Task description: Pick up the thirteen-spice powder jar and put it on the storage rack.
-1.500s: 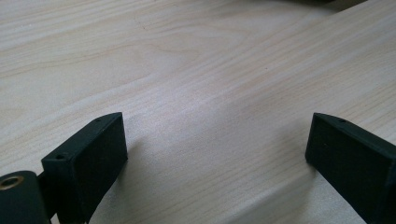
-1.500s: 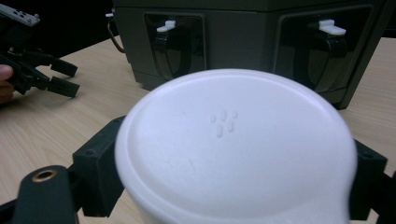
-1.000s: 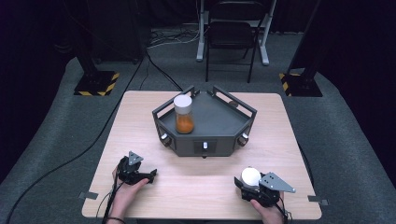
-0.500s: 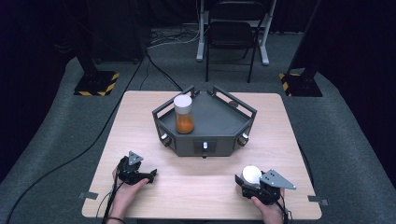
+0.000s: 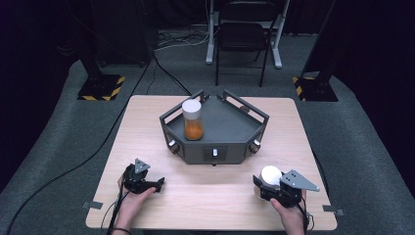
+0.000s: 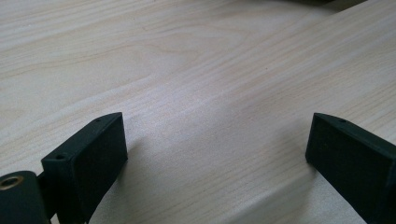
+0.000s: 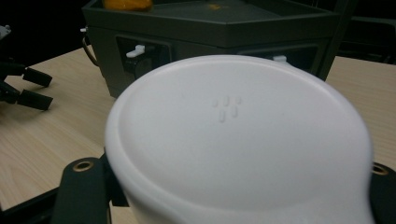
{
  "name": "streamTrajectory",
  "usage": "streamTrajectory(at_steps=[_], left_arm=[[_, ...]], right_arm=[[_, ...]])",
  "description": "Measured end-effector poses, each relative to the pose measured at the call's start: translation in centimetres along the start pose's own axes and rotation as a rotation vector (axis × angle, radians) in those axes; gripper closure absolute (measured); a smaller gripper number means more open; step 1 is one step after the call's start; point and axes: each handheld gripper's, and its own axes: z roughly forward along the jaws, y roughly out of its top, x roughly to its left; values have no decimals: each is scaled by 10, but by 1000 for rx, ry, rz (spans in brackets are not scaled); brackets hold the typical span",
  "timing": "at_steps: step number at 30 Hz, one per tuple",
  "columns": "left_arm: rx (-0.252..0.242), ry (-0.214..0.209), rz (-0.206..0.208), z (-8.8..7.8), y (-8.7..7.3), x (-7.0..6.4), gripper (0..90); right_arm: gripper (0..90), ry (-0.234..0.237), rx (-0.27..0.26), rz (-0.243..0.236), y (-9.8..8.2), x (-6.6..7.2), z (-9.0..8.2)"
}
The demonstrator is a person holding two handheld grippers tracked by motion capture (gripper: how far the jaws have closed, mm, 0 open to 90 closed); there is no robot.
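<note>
The right tongs [image 5: 270,182] stay clamped on the white lid [image 7: 238,140] and have lifted it slightly off the counter [image 5: 220,196], probably bound for the jar [image 5: 192,120] in the grey tray [image 5: 235,142]. The left tongs [image 5: 155,184] rest open, empty, unmoved.

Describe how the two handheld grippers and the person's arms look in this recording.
Both are black. The left gripper has blocky jaws with small screw holes and a brass insert, a small grey three-cornered plate on top, and a black cable trailing beside the forearm. The right gripper carries a larger grey three-cornered plate and also trails a cable. No sleeves show; a dark band sits on the left wrist.
</note>
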Motion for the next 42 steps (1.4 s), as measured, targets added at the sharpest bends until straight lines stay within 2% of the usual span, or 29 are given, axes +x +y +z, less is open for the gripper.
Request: streamTrajectory(at_steps=[4,7,14,26,42], left_arm=[[0,0,0,0,0,0,52],[-2,0,-2,0,0,0,52],[-1,-3,-3,0,0,1,51],[0,-7,0,1,1,2,47],[0,-8,0,1,1,2,46]], right_arm=[[294,-11,-7,-10,8,0,0],[293,-5,-4,-12,21,-5,6],[294,-11,7,-38,47,-6,13],[294,1,8,-37,79,-11,18],[294,-12,18,-61,109,-6,28]])
